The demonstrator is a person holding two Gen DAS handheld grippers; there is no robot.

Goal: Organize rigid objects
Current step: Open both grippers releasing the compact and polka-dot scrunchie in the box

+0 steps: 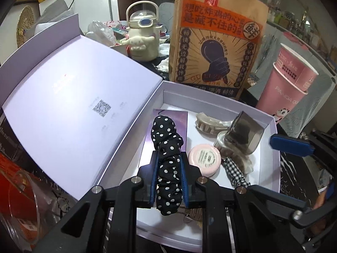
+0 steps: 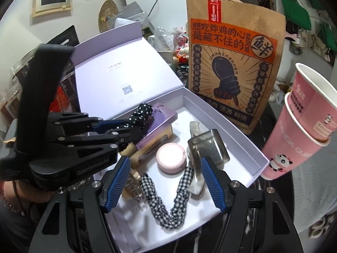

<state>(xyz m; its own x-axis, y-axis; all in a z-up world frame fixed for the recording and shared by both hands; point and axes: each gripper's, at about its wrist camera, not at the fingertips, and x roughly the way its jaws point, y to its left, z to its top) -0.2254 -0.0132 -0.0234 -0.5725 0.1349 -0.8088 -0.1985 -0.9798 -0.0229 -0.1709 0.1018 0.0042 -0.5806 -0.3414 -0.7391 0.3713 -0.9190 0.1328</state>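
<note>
Over cluttered tabletop, left gripper (image 1: 169,169) jaws pinch a polka-dot fabric scrunchie (image 1: 167,160); right gripper (image 2: 168,182) jaws gape empty.

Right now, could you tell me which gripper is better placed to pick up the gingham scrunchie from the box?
The right gripper: its jaws stand open and empty directly over the gingham scrunchie. The left gripper is shut on the polka-dot scrunchie, so it is occupied.

Two scrunchies (image 2: 168,206), two pink cups (image 2: 301,130), one paper bag (image 2: 229,63).
</note>
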